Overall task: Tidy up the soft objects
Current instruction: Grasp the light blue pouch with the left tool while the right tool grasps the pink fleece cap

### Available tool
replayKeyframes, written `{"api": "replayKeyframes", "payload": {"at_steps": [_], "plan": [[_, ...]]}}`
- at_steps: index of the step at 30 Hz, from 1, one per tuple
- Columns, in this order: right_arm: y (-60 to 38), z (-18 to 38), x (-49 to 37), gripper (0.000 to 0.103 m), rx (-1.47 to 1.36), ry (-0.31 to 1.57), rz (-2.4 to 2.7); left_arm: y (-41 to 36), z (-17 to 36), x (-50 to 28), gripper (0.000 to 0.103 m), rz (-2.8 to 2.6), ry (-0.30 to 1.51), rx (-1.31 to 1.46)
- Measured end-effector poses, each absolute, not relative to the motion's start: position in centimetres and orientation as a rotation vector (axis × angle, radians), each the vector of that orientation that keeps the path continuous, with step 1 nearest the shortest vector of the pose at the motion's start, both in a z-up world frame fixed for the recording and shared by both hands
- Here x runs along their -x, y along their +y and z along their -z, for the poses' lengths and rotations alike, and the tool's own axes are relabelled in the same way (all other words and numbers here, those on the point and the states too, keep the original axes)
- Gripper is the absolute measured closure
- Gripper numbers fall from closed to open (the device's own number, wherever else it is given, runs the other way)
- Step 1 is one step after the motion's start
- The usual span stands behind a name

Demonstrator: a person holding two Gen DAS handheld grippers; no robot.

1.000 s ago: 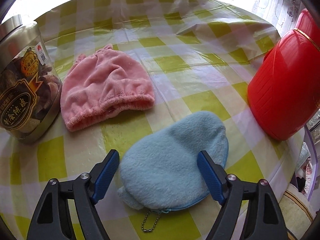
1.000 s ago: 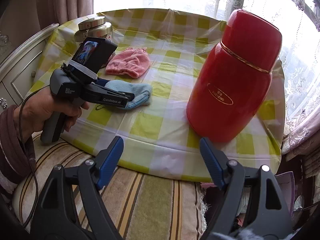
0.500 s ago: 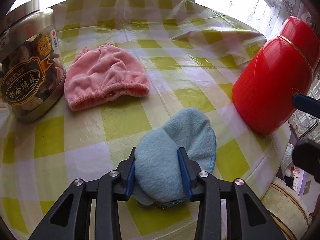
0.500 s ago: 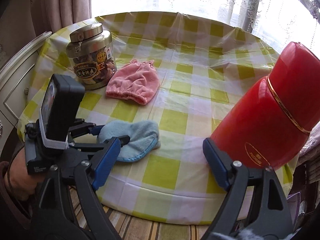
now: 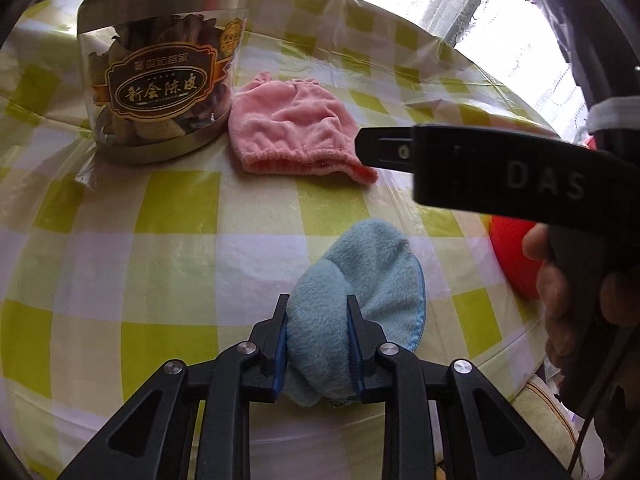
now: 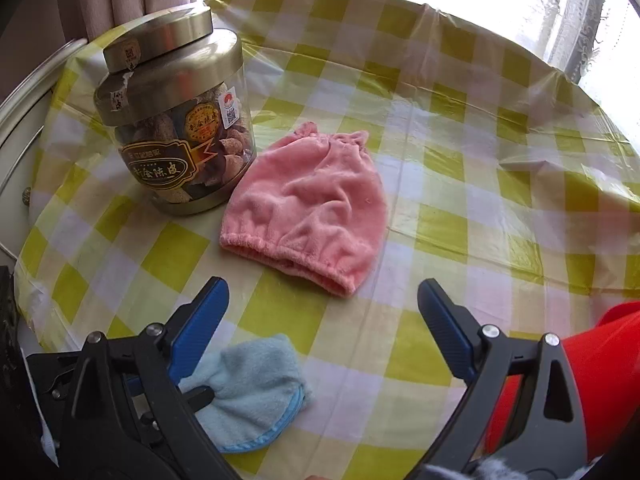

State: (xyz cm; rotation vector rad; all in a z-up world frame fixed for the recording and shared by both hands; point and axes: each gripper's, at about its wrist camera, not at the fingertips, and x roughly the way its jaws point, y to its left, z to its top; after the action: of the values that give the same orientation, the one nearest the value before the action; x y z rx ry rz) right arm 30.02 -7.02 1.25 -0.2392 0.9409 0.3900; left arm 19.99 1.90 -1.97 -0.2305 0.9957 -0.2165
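Observation:
A fluffy light blue pouch [image 5: 372,276] with a zip edge lies near the table's front edge. My left gripper [image 5: 317,312] is closing on its near end, and the pads squeeze the plush into a ridge. The right wrist view shows the same pouch [image 6: 256,392] at the lower left with the left gripper's fingers [image 6: 196,394] pinching it. A pink plush hat [image 6: 312,208] lies flat mid-table, hem toward me. My right gripper [image 6: 320,290] hovers just short of that hem, its jaws opening, nothing between them. The pink hat [image 5: 296,136] also shows in the left wrist view.
A tall jar [image 6: 176,132] with a gold lid stands touching the hat's left side. A red flask [image 6: 600,380] stands at the right front. The round table [image 6: 460,160] has a yellow-and-white checked plastic cover. Curtains and a bright window lie behind.
The left jaws have come together on the blue pouch and bunched it up. The right gripper has travelled from beyond the table's edge to over the table, near the pink hat, and its jaws have widened.

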Motion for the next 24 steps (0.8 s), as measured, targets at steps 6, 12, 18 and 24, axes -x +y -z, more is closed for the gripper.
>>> {"api": "replayKeyframes", "payload": {"at_steps": [6, 12, 18, 24], "plan": [[-3.8, 1.0, -33.1, 0.007, 0.271, 0.969, -0.429, 4.8, 2.3, -19.5, 0.079, 0.153, 0.975, 0.34], [-2.6, 2.8, -35.6, 0.007, 0.273, 0.998, -0.423, 6.1, 2.1, -19.1, 0.079, 0.112, 0.947, 0.372], [-3.0, 4.3, -37.2, 0.007, 0.221, 1.04, -0.42, 6.9, 1.8, -18.6, 0.079, 0.089, 0.921, 0.385], [-2.7, 3.5, -36.3, 0.069, 0.229, 0.988, -0.431, 7.1, 1.5, -18.7, 0.079, 0.08, 0.902, 0.395]]}}
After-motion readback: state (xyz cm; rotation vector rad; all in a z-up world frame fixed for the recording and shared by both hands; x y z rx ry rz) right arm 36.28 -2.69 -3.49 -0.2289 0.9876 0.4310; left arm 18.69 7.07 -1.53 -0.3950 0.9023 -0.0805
